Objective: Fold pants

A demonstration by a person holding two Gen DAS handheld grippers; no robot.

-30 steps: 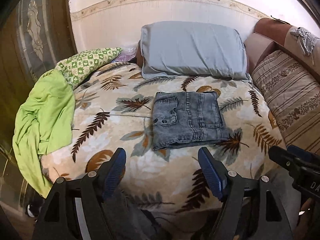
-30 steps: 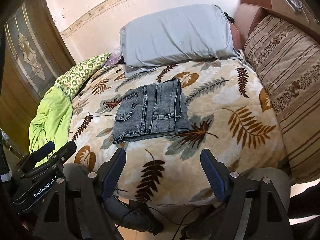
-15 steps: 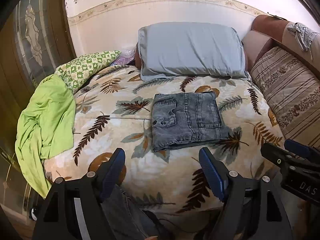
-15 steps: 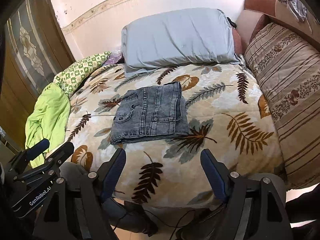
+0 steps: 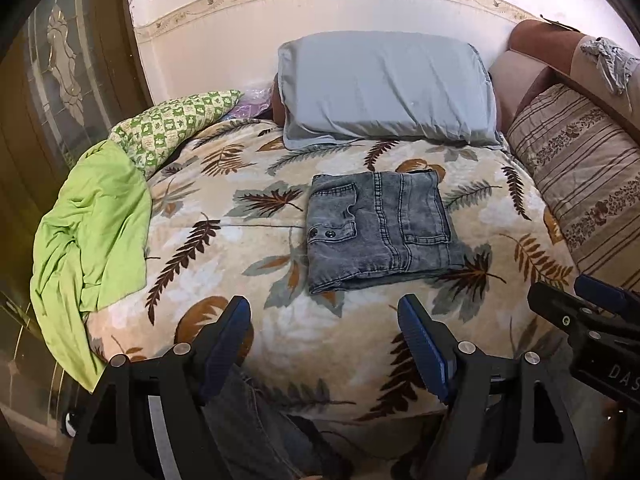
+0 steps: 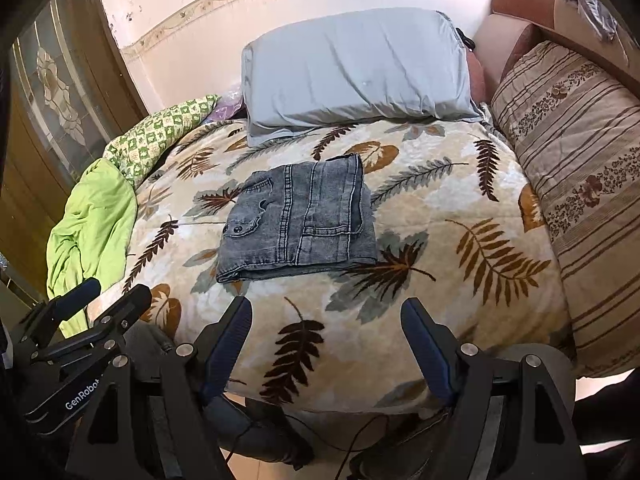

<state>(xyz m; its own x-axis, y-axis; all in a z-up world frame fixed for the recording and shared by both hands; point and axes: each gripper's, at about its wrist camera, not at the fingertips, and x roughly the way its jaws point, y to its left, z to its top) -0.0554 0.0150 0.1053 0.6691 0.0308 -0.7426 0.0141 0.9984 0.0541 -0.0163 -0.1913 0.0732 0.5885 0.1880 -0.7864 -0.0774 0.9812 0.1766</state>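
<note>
Grey denim pants (image 5: 380, 228) lie folded into a compact rectangle near the middle of the bed (image 5: 352, 340), on a leaf-print blanket, with a blue-grey pillow (image 5: 384, 88) propped beyond them against the wall. We hold both claws near the bed's front edge, clear of the pants. Our left claw (image 5: 324, 340) stands wide with nothing between its blue pads, and our right claw (image 6: 326, 340) is just as wide and empty.

From the left view we see the right claw only as a black arm poking in at the right edge; the right view shows the left claw at its lower left. The left view takes in more of the green cloth (image 5: 88, 224) draped over the bed's left side. The right view shows more of the striped cushion (image 6: 580, 184) and a thin cable (image 6: 356, 438) on the floor below the bed.
</note>
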